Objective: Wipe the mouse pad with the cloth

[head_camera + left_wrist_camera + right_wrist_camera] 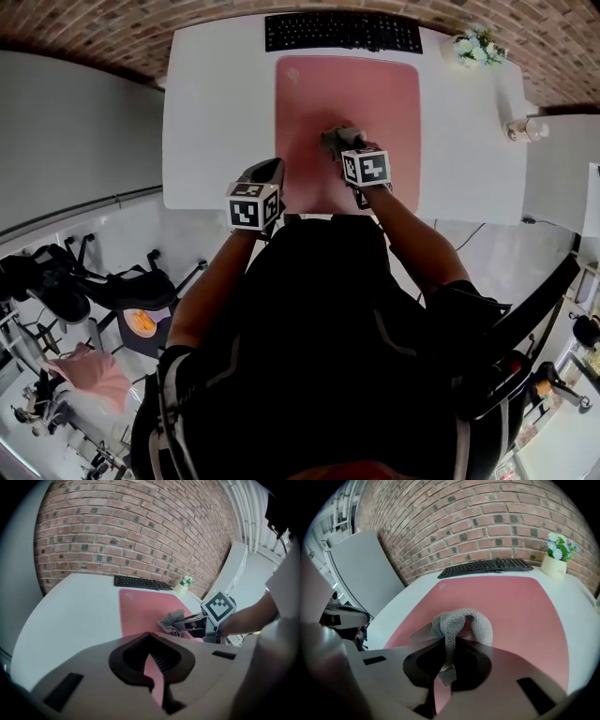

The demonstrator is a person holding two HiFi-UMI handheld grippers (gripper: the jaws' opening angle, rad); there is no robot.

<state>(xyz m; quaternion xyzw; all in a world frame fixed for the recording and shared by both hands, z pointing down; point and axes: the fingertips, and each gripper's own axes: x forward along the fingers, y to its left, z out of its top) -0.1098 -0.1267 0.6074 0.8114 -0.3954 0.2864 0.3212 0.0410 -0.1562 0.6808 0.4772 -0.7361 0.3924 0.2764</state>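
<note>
Pinching the bunched cloth [461, 623] between its jaws, the right gripper [447, 656] holds it on the pink mouse pad [511, 597]. The left gripper [151, 663], jaws nearly together and empty, hovers at the pad's near edge. Unheld, the pad could slide under a stroke.

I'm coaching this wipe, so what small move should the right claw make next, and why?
Probably slide the right claw forward toward the black keyboard, keeping the grey knitted cloth pressed down. That claw is shut on the cloth, which appears to rest on the near middle of the pink rectangular mouse pad, with bare pad ahead of it.
</note>
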